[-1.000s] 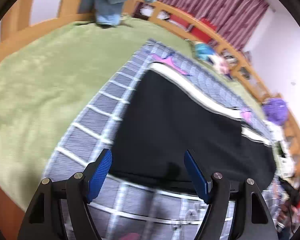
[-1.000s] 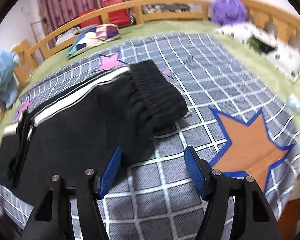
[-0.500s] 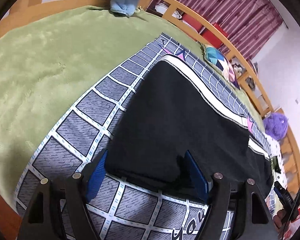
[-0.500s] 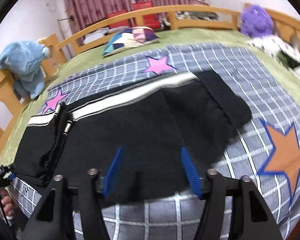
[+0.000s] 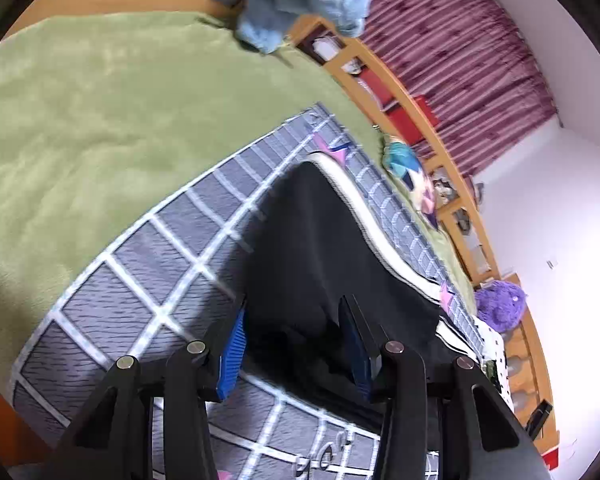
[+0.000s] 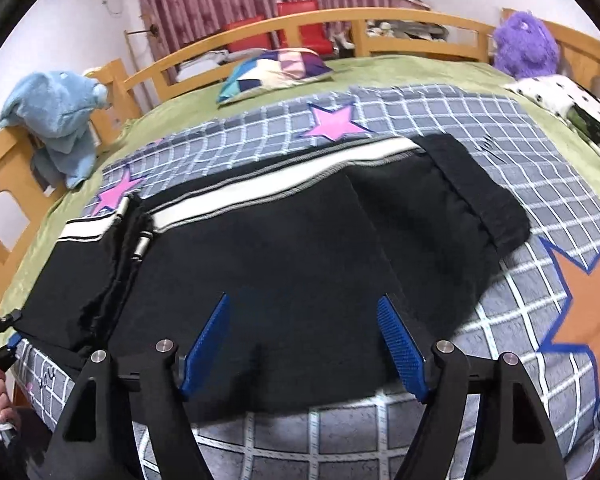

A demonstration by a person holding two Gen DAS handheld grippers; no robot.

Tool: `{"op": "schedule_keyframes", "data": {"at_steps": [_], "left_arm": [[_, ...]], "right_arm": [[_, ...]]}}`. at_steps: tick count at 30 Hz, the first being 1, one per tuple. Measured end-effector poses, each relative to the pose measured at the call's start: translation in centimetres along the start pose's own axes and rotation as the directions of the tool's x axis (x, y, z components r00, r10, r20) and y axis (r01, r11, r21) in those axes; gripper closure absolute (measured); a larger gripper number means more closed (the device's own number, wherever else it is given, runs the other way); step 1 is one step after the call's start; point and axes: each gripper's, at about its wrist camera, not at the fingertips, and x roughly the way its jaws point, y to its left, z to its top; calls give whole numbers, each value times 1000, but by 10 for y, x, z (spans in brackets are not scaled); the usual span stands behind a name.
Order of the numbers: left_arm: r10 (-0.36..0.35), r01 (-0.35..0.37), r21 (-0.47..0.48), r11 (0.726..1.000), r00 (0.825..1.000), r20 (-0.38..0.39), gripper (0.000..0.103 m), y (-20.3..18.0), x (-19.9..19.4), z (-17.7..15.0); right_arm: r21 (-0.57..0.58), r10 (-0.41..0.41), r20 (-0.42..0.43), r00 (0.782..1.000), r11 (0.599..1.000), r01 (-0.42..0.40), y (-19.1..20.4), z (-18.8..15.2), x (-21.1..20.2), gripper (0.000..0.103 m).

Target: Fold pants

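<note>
Black track pants (image 6: 284,264) with a white side stripe (image 6: 260,190), already doubled lengthwise, spread flat across a grey checked star-print blanket (image 6: 480,120) on a green-covered bed (image 5: 100,120) with a wooden rail (image 6: 340,20). Waistband (image 6: 484,200) toward the right of the right wrist view, cuffs at the left end.

Step in hand, by judgement: pinching both near-edge spots to carry one end over the other. Best done by catching every layer at the hem, biting well in from the edge, lifting both ends evenly and keeping the stripe straight.

Left hand-held gripper (image 5: 296,344) astride the near corner of the cuff end, jaws just narrowed, bunched black cloth (image 5: 300,340) between the blue pads (image 5: 232,356); firm clamping not possible to confirm. Right hand-held gripper (image 6: 304,344) spread wide and just widened further, low over the near hem at mid-length, cloth beneath and between the blue pads (image 6: 400,348), nothing gripped.
</note>
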Motion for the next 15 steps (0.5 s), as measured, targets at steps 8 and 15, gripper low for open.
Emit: {"op": "schedule_keyframes", "data": {"at_steps": [8,15], "left_arm": [[81,-89,-132,987,995,-61,53,21,20,5],[119,-122,-98,988,992,-31,63,18,20,1]], "right_arm": [[41,34,8,999,999,-34,1,-5,-11,28],[28,53,-10,999,998,-52,8,-6,-9,28]]}}
